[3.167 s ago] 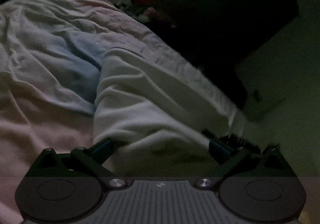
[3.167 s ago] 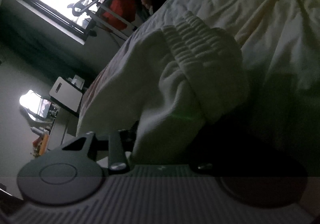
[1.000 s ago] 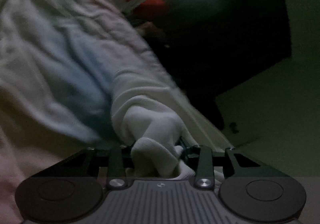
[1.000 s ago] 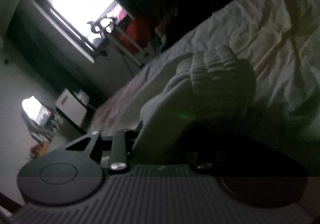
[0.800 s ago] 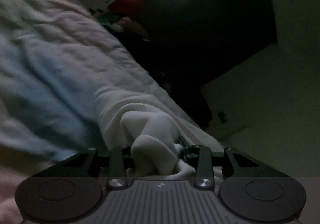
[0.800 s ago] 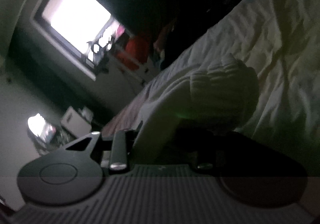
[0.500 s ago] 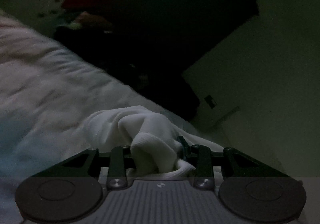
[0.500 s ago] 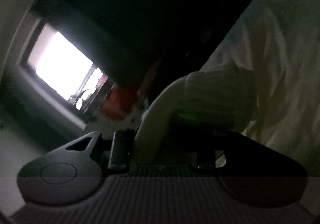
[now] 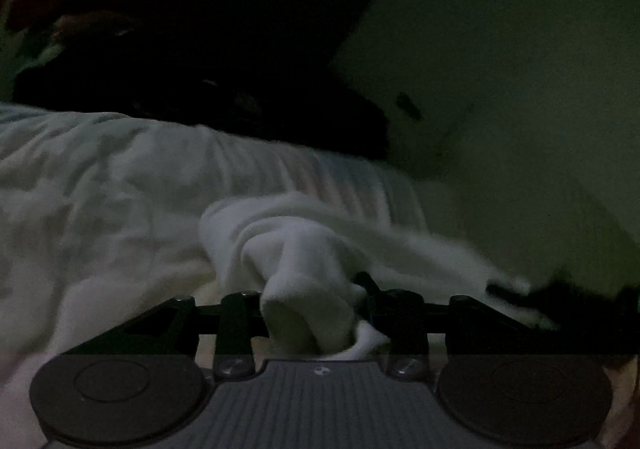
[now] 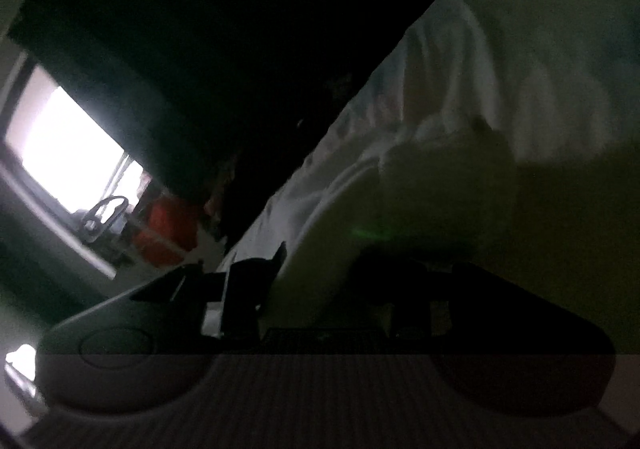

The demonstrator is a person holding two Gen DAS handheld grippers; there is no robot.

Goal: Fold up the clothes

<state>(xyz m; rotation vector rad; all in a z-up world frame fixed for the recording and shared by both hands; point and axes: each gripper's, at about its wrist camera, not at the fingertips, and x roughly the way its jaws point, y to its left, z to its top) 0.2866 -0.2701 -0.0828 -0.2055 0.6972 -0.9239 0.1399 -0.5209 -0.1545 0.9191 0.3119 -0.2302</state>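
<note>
Both tools, left tool easing open and right tool, pinch the white garment over the bed, so it could slip free, though it's dark.

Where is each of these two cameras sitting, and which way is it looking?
Left wrist view: sits on the left hand-held gripper, looking forward along its fingers over the bed to a dark wall; its fingers pinch a bunched white garment.
Right wrist view: sits on the right hand-held gripper, tilted, facing a bright window; its fingers grip white cloth too.
Shared: the white garment and bed; a dark shape at the left view's right edge may be the other gripper, too blurred to tell. No hand or sleeve shows.
</note>
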